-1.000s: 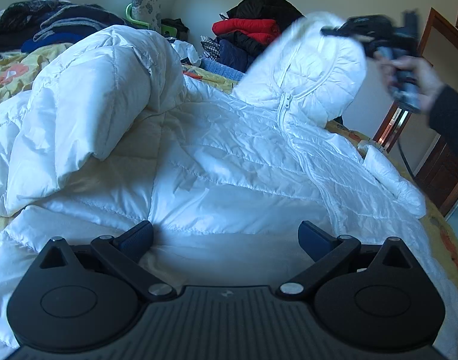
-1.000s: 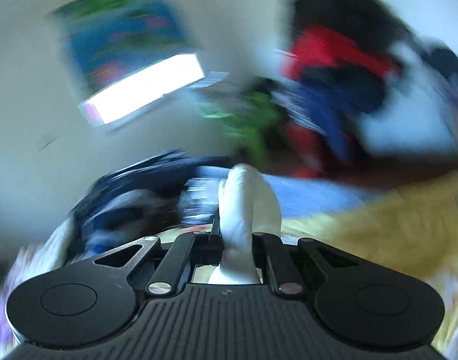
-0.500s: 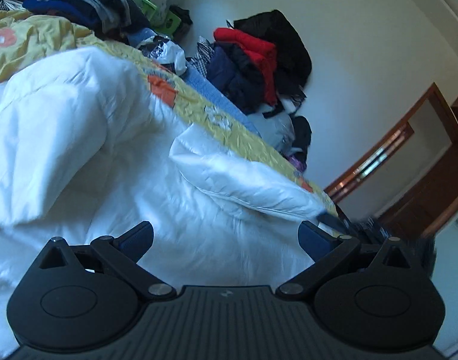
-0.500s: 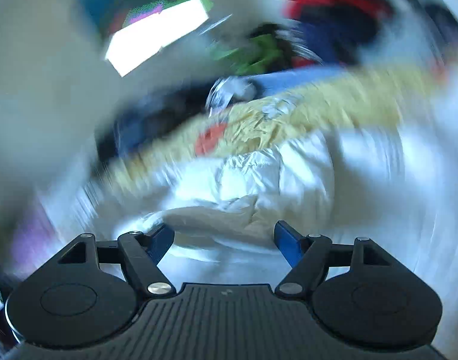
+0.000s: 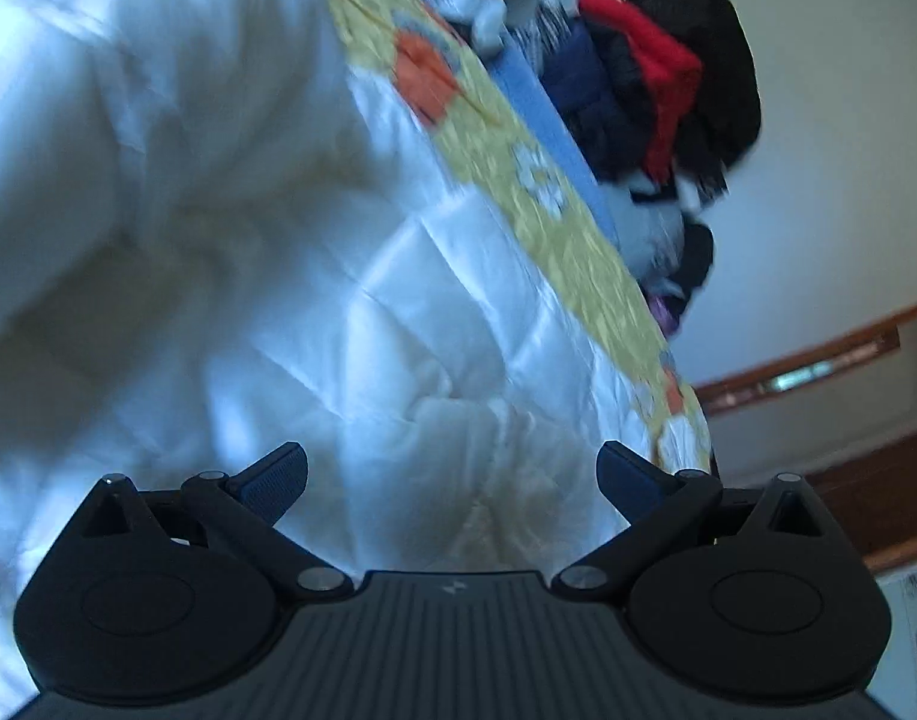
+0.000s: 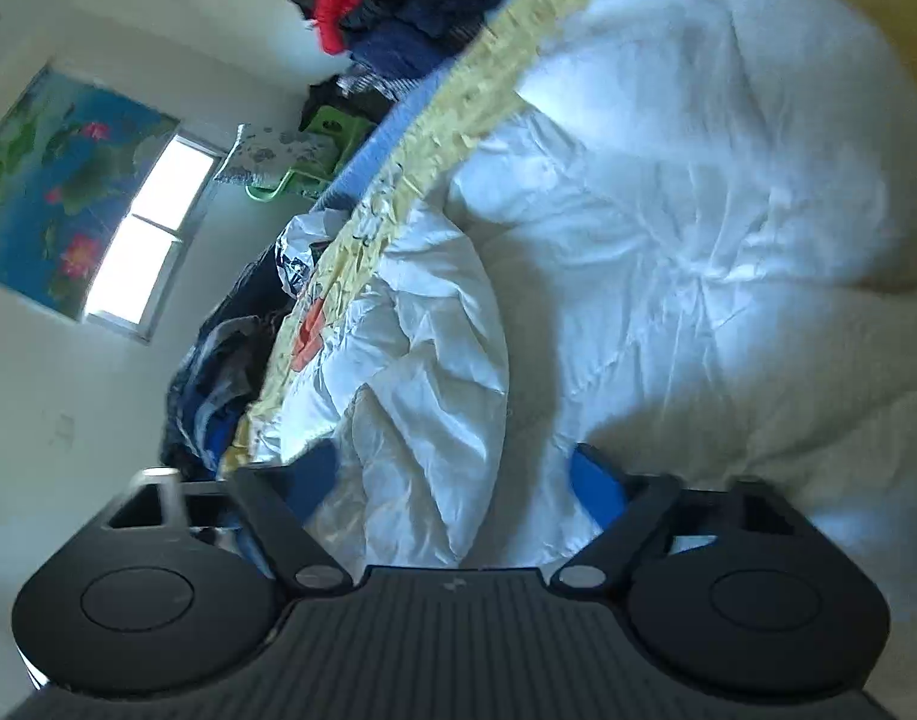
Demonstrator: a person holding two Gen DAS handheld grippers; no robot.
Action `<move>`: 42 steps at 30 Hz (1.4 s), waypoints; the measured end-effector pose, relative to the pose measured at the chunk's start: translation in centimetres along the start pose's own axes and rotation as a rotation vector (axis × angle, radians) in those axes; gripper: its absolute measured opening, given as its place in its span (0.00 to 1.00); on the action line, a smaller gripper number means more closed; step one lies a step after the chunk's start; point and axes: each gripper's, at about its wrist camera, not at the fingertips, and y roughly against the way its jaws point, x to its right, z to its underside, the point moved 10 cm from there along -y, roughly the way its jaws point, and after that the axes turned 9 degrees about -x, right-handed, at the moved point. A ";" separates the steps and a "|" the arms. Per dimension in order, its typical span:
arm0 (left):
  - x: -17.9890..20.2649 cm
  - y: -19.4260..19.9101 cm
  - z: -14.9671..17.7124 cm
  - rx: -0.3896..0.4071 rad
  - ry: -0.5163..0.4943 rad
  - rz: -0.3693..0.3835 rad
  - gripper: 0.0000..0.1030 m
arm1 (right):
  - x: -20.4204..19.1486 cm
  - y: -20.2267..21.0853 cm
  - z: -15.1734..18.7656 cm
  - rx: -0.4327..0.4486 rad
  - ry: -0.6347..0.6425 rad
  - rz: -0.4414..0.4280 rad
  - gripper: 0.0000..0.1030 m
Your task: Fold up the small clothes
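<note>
Jacket (image 5: 230,192), white and puffy, is lying on the bed (image 5: 554,222). My 2 grippers, left (image 5: 452,474) and right (image 6: 452,474), are hanging over it, jaws apart, holding nothing. It looks soft, light, slippery, so I am thinking the sleeve (image 6: 434,372) is best to grab.

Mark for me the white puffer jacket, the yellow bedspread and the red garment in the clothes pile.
white puffer jacket (image 6: 668,228): right wrist view, on the quilted body panel.
yellow bedspread (image 5: 554,222): left wrist view, on the strip showing beside the jacket.
red garment (image 5: 656,60): left wrist view, on its upper fold in the pile.
</note>
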 end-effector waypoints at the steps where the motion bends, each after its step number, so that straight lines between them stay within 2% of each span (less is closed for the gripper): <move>1: -0.1 -0.4 -0.2 0.005 -0.004 -0.031 1.00 | 0.3 -0.4 -0.2 -0.004 -0.017 0.012 0.61; 2: -0.3 -0.6 -0.4 0.018 0.001 -0.054 0.92 | 0.1 -0.7 -0.4 -0.007 -0.019 0.002 0.59; 3: -0.4 -0.9 -0.5 0.020 0.005 -0.058 0.72 | -0.2 -1.0 -0.4 -0.014 -0.015 -0.023 0.56; 4: -0.3 -1.3 -0.5 -0.003 0.005 -0.056 0.59 | -0.9 -1.7 -0.8 -0.033 -0.014 -0.045 0.46; 5: -0.3 -1.9 -0.4 -0.037 0.005 -0.058 0.38 | -1.1 -2.3 -0.8 -0.059 -0.016 -0.054 0.30; 6: -0.3 -2.5 -0.4 -0.063 -0.001 -0.069 0.26 | -0.9 -3.0 -0.8 -0.079 -0.018 -0.043 0.22; 7: -0.1 -2.9 -0.5 -0.074 -0.020 -0.088 0.24 | -1.0 -3.6 -1.0 -0.085 -0.007 -0.017 0.15; 9: 0.9 -3.3 -1.5 -0.045 -0.112 -0.146 0.18 | -1.9 -4.4 -2.1 -0.070 0.069 0.021 0.13; 10: 1.8 -3.2 -2.2 -0.012 -0.157 -0.163 0.17 | -3.0 -4.4 -2.9 -0.050 0.115 0.032 0.12; 12: 3.9 -2.1 -3.4 0.048 -0.213 -0.132 0.17 | -5.4 -3.7 -4.5 -0.001 0.185 0.006 0.12; 13: 4.9 -1.6 -3.6 0.068 -0.238 -0.114 0.17 | -7.0 -3.1 -5.1 0.022 0.226 -0.020 0.12; 15: 5.5 -1.2 -3.5 0.082 -0.273 -0.123 0.17 | -8.4 -2.3 -5.5 0.035 0.281 -0.033 0.11; 17: 4.4 -2.3 -2.8 0.044 -0.257 -0.150 0.17 | -7.5 -3.1 -5.7 0.007 0.276 0.003 0.11; 20: 1.7 -4.5 -1.7 -0.012 -0.219 -0.202 0.17 | -3.1 -4.6 -5.4 -0.045 0.186 0.079 0.12; 22: 1.5 -4.9 -1.3 -0.003 -0.252 -0.216 0.17 | -1.1 -5.2 -5.0 -0.046 0.158 0.092 0.11; 25: 2.3 -5.1 -1.1 0.011 -0.318 -0.246 0.17 | -0.6 -5.4 -4.9 -0.025 0.134 0.069 0.11; 27: 2.5 -5.1 -1.2 0.004 -0.360 -0.255 0.23 | -0.7 -5.2 -5.1 -0.014 0.114 0.064 0.15; 28: 2.4 -4.8 -1.1 -0.003 -0.364 -0.255 0.28 | -0.3 -4.8 -4.9 -0.011 0.099 0.065 0.25; 29: 2.3 -4.5 -1.2 -0.006 -0.363 -0.251 0.39 | -0.3 -4.6 -5.0 -0.007 0.086 0.056 0.35; 30: 2.2 -3.6 -1.2 0.012 -0.367 -0.248 0.50 | -0.4 -3.8 -5.1 0.013 0.072 0.044 0.40; 31: 2.0 -2.4 -1.3 0.054 -0.373 -0.257 0.55 | -0.2 -2.8 -5.4 0.051 0.071 0.046 0.47; 32: 1.7 -0.6 -1.2 0.117 -0.386 -0.270 0.60 | -0.5 -2.0 -5.7 0.093 0.073 0.059 0.46; 35: 2.5 4.0 -2.0 0.340 -0.447 -0.328 0.61 | -1.2 2.7 -6.9 0.268 0.104 0.074 0.46; 37: 4.3 5.3 -1.9 0.470 -0.511 -0.342 0.61 | -3.3 3.3 -6.8 0.277 0.164 0.027 0.48; 39: 6.4 4.3 -1.1 0.495 -0.590 -0.322 0.61 | -5.4 1.9 -6.1 0.225 0.215 -0.005 0.53; 40: 7.3 2.9 -0.5 0.476 -0.626 -0.322 0.61 | -6.4 0.7 -5.7 0.194 0.240 -0.015 0.55; 41: 7.8 1.5 0.1 0.450 -0.652 -0.334 0.61 | -7.0 -0.9 -5.4 0.158 0.253 -0.019 0.63; 42: 8.1 0.1 0.6 0.426 -0.673 -0.346 0.61 | -7.3 -2.3 -5.3 0.128 0.251 -0.021 0.66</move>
